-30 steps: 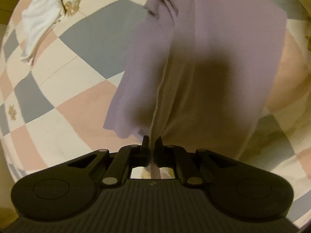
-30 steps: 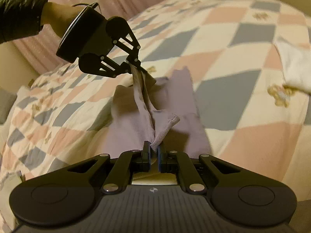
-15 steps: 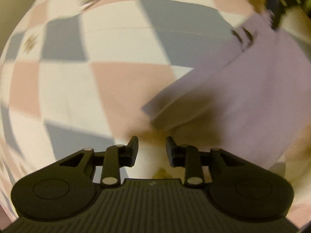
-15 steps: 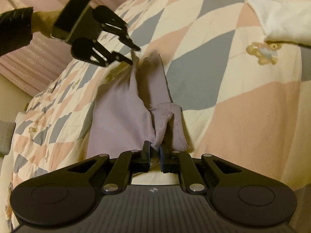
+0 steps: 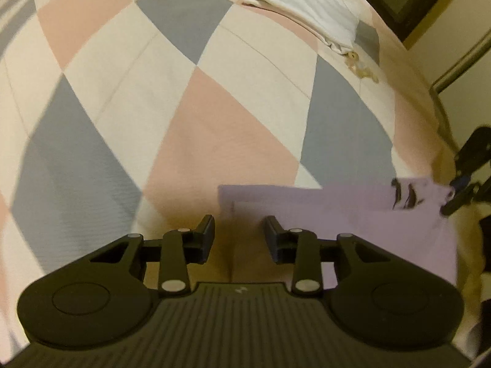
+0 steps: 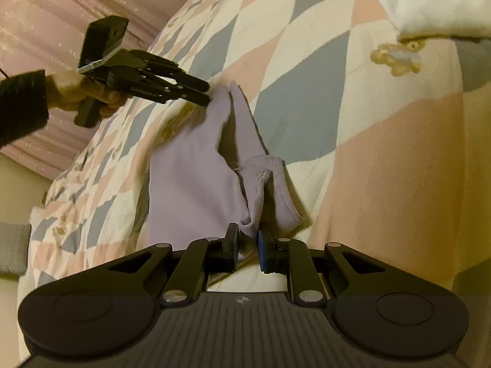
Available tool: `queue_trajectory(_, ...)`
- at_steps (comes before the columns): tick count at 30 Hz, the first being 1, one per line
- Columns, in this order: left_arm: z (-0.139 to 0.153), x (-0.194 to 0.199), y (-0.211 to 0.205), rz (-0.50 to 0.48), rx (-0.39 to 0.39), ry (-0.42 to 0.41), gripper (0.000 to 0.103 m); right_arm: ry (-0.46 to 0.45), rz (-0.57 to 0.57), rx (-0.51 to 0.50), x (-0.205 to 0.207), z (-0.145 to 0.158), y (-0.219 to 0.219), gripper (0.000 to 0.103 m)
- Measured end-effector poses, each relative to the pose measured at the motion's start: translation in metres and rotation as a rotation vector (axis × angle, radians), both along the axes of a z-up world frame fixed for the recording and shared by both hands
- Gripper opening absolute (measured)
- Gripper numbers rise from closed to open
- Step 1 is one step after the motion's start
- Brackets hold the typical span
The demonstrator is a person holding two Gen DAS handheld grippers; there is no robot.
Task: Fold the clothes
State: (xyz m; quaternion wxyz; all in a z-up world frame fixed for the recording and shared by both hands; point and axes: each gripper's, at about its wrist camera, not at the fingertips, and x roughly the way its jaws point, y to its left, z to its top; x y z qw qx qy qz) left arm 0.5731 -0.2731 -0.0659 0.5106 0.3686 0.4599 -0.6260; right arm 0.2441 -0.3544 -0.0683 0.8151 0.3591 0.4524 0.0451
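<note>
Quilted bed (image 5: 214, 128) carries the soft, limp lilac garment (image 6: 190, 178); right tool (image 6: 247, 245) pinches its corner at 6 o'clock, left tool (image 5: 239, 236) stands apart, empty; grip hems.

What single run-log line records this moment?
step: fold | left hand-held gripper: open, empty | right hand-held gripper: jaws slightly parted around lilac garment edge | surface: checkered quilt

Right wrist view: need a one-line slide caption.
Right gripper pinches lilac garment corner on checkered quilt; left gripper, open, at the far end.
</note>
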Motion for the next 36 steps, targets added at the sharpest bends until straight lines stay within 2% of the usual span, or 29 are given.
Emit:
queue_trajectory(5, -0.005, -0.005, -0.001, -0.031, 0.021, 0.016, 0.002, 0.014, -0.047, 0.024, 0.0, -0.003, 0.0, 0.011)
queue_trajectory(6, -0.003, -0.004, 0.0, -0.034, 0.019, 0.017, 0.001, 0.017, -0.049, 0.022, 0.0, -0.004, 0.0, 0.011)
queue_trajectory(9, 0.005, -0.002, 0.002, -0.03, -0.022, 0.009, 0.0, 0.025, -0.051, 0.019, 0.002, -0.004, 0.001, 0.006)
queue_trajectory(12, 0.013, 0.003, 0.003, -0.005, -0.068, -0.006, 0.0, -0.005, -0.066, 0.0, 0.0, 0.006, -0.001, 0.005)
queue_trajectory(15, 0.007, 0.004, 0.004, 0.002, -0.062, -0.015, 0.0, -0.023, -0.069, -0.027, -0.001, 0.013, -0.001, 0.005)
queue_trajectory(19, 0.0, 0.002, 0.007, 0.03, -0.074, -0.022, 0.0, 0.006, -0.111, -0.007, 0.0, 0.002, -0.004, 0.005)
queue_trajectory(26, -0.006, 0.001, 0.013, 0.078, -0.105, -0.035, 0.0, -0.013, -0.143, -0.04, -0.002, 0.003, -0.005, 0.004)
queue_trajectory(31, 0.006, 0.0, 0.015, 0.111, -0.16, -0.034, 0.0, -0.023, -0.146, -0.052, -0.003, 0.005, -0.006, 0.003)
queue_trajectory(34, 0.001, 0.001, 0.013, 0.125, -0.148, -0.04, 0.0, -0.046, -0.127, -0.087, -0.004, 0.011, -0.001, 0.003)
queue_trajectory(36, -0.007, -0.002, 0.011, 0.13, -0.13, -0.047, 0.0, -0.024, -0.142, -0.068, -0.004, 0.003, -0.002, 0.003)
